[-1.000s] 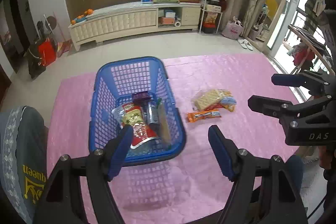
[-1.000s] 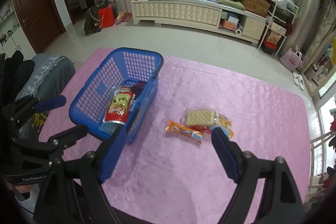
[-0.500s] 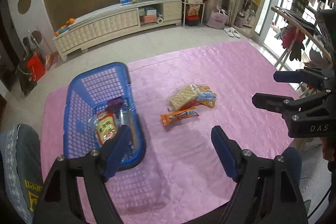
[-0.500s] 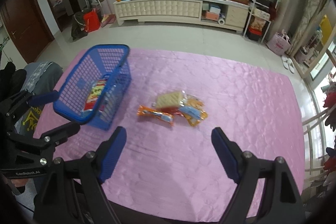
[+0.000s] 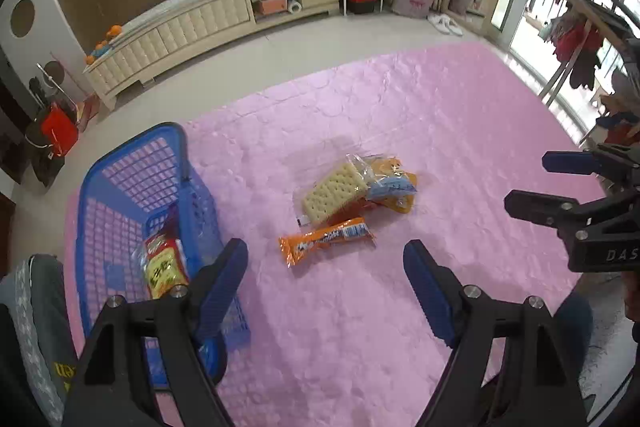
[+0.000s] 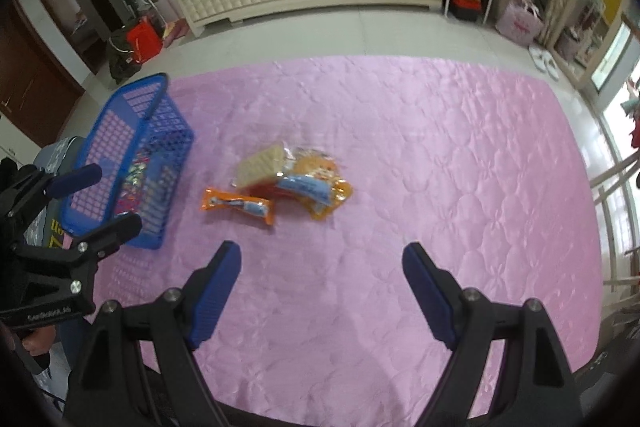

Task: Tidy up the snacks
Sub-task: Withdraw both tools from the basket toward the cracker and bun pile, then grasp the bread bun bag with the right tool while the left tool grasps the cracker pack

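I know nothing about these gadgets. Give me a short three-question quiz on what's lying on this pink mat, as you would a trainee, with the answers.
1. True or false: the left gripper is holding a snack.
2. Which loose snack lies nearest the blue basket?
A. cracker pack
B. orange bar
C. blue-and-orange packet
3. Fill in: the red-and-yellow snack bag lies inside the ____.

Key:
1. False. Its fingers stand apart over the pink mat with nothing between them; the right gripper is empty too.
2. B
3. Basket
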{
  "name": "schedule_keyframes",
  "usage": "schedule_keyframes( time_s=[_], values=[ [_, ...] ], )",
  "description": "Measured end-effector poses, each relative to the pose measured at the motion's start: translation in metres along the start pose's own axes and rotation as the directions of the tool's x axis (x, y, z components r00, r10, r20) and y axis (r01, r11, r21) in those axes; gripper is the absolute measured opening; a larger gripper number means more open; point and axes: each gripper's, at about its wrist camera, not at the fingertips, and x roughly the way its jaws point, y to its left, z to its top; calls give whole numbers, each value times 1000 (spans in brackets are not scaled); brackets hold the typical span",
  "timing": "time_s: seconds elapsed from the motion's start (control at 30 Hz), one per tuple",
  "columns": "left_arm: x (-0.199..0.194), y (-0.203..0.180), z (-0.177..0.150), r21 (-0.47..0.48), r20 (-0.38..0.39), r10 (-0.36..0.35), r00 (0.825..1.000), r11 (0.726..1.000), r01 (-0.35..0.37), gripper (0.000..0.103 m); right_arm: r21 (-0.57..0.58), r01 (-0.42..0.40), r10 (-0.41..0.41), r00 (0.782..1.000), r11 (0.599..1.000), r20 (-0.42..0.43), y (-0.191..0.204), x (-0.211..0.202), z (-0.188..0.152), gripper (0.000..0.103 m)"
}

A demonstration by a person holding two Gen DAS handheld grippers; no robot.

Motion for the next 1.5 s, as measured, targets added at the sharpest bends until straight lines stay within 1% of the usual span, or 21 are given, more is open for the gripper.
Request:
schedule_keyframes(
  time_s=[0.13,0.2,0.33,0.47,0.53,0.67,0.73,0.83,0.9,1.13,1.2,1.27,1.3,1.33,1.37,1.43,1.5],
  values=[
    [27,-3,13,27,-40,9,999,1000,-8,79,55,-24,26,999,998,-39,-18,23,9,86],
    [39,-1,18,26,-58,13,998,1000,-11,79,75,-39,44,997,996,-64,-25,37,13,86],
    [60,7,27,-41,-98,-15,995,999,11,79,101,-58,68,992,993,-102,-32,63,23,86],
    [78,16,31,-93,-113,-28,993,996,18,79,122,-85,101,987,989,-126,-34,86,34,86],
    [87,18,34,-100,-124,-21,992,995,9,79,124,-80,97,986,989,-137,-34,96,40,86],
    [100,26,39,-154,-141,-26,990,988,3,79,130,-62,82,984,990,-156,-34,118,51,86],
    [105,29,40,-163,-148,-20,989,987,-4,79,136,-49,72,983,989,-169,-36,130,57,86],
    [109,31,40,-150,-145,-3,989,988,-19,79,128,-42,67,978,991,-197,-32,147,62,86],
    [110,32,39,-140,-147,-4,989,990,-17,79,125,-55,81,975,991,-208,-28,154,67,86],
    [108,40,35,-144,-145,-17,989,990,-4,79,58,-33,46,971,998,-235,-6,171,78,86],
    [107,39,33,-135,-145,-26,989,991,6,79,27,-20,26,969,999,-244,0,175,78,86],
    [106,38,32,-122,-145,-16,989,993,-2,79,0,1,-1,971,1000,-240,3,178,77,86],
    [106,36,32,-117,-147,-12,989,993,-6,79,-9,9,-11,973,1000,-231,4,179,77,85],
    [106,36,32,-115,-149,-9,989,993,-8,79,-17,9,-12,975,1000,-221,5,179,76,81],
    [107,36,32,-115,-151,-10,989,993,-7,79,-15,-6,2,977,1000,-214,3,177,75,64],
    [107,36,32,-119,-151,-11,988,993,-7,79,-17,-9,5,979,1000,-204,0,174,73,60],
    [108,37,33,-124,-156,-14,988,992,-5,79,-30,-11,5,980,999,-200,-4,170,71,59]
  ],
)
